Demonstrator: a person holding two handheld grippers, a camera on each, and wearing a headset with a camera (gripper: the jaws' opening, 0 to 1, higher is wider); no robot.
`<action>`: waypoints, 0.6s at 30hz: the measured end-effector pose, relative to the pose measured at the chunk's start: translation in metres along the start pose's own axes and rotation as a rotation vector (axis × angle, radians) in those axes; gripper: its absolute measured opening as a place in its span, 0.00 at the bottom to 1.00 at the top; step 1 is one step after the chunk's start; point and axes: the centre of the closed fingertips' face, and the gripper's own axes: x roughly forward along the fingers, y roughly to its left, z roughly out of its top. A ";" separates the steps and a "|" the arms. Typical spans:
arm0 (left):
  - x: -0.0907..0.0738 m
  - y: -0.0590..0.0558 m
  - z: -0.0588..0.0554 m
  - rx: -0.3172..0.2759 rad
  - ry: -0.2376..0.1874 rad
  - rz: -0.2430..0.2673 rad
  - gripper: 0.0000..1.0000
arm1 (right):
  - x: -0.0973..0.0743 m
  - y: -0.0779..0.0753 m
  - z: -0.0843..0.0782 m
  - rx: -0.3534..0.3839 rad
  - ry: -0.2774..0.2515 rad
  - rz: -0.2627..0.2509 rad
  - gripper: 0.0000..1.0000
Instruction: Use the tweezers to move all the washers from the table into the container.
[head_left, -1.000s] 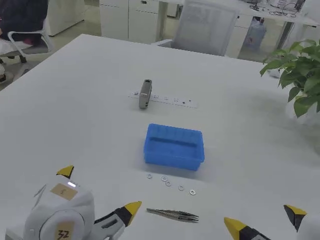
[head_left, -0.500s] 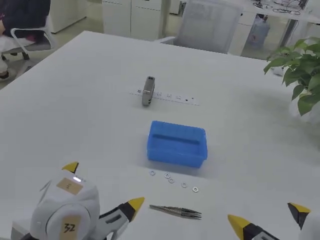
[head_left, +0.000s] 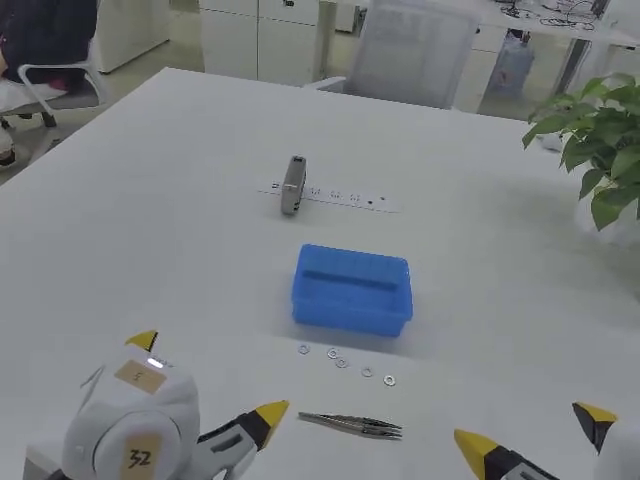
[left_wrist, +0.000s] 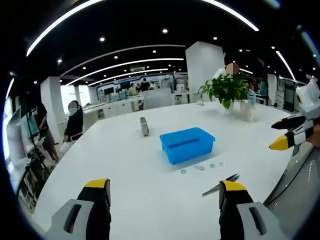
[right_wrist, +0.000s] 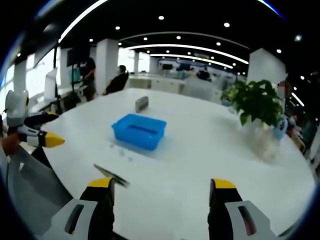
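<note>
Five little washers (head_left: 341, 363) lie in a loose row on the white worktop (head_left: 150, 200). They sit just in front of the blue container (head_left: 350, 312). None of them is in the container yet, as far as I can see, so I think the job has not really started.

The tweezers (head_left: 350, 424) lie flat on the worktop, near the washers and a bit closer to the person. Nothing is touching them.

The left gripper (head_left: 207, 376) is low on the left side, and one of its yellow tips is just beside the end of the tweezers. Its jaws are spread wide with nothing between them. The right gripper (head_left: 531, 428) is low on the right side, a little apart from the tweezers. Its jaws are spread wide too, and hold nothing.

Since a second ago, almost nothing has changed. The whole picture slid a tiny bit, but that is the head moving. The washers, the tweezers and the container lie in the same spots, and both grippers wait in the same places. So I think the next thing to do is pick up the tweezers.

Farther back there is a power strip (head_left: 340, 198) with a grey plug (head_left: 292, 185) on it. A green plant (head_left: 590, 140) stands at the right edge.
</note>
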 end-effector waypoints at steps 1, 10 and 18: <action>0.000 0.000 0.000 0.000 -0.001 0.002 0.92 | 0.000 0.000 0.000 -0.001 0.001 0.000 0.75; 0.001 0.001 0.000 -0.006 0.009 0.002 0.90 | -0.001 0.004 0.001 -0.001 0.002 0.016 0.75; 0.003 -0.002 -0.004 -0.003 0.029 -0.008 0.90 | 0.000 0.006 -0.002 -0.004 0.024 0.031 0.75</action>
